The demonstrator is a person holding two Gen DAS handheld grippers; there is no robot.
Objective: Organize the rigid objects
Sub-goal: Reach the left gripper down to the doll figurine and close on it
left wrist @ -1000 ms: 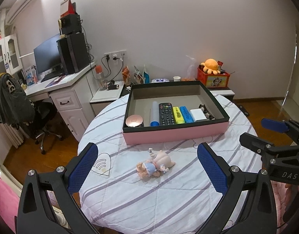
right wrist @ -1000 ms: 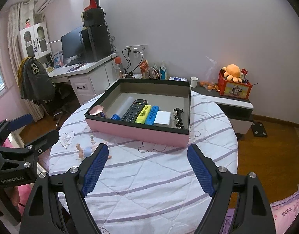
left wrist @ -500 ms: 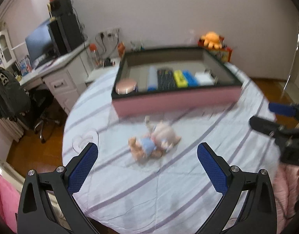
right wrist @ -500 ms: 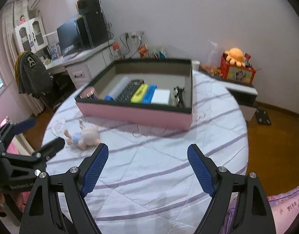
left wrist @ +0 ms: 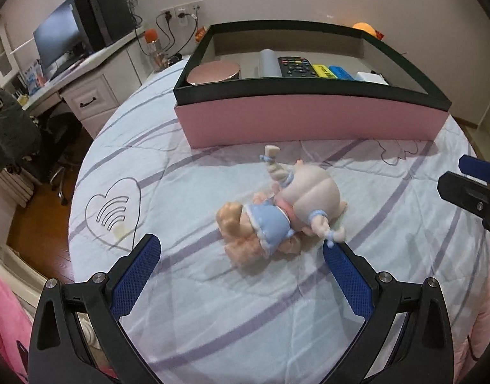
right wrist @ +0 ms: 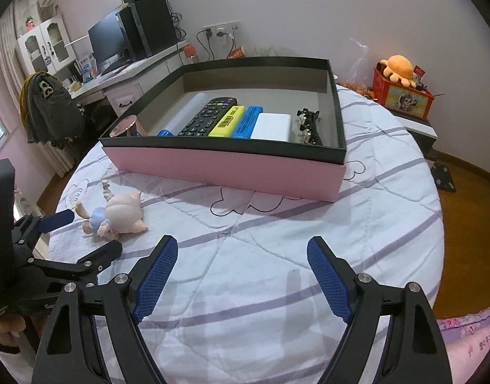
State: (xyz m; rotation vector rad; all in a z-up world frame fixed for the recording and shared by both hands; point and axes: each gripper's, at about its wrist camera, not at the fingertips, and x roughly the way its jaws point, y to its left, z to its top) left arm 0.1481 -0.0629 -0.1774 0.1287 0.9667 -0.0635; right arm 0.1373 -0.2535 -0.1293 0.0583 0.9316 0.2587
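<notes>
The left gripper stands wide open just above the doll, which lies on the striped cloth of the counter in front of the pink box; its fingertips reach beside the doll without pressing it. The right gripper is wide open too, holding nothing, over bare cloth.

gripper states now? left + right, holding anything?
Left gripper: open, empty, jaws wide just short of the doll.
Right gripper: open, empty, over bare quilt.
</notes>
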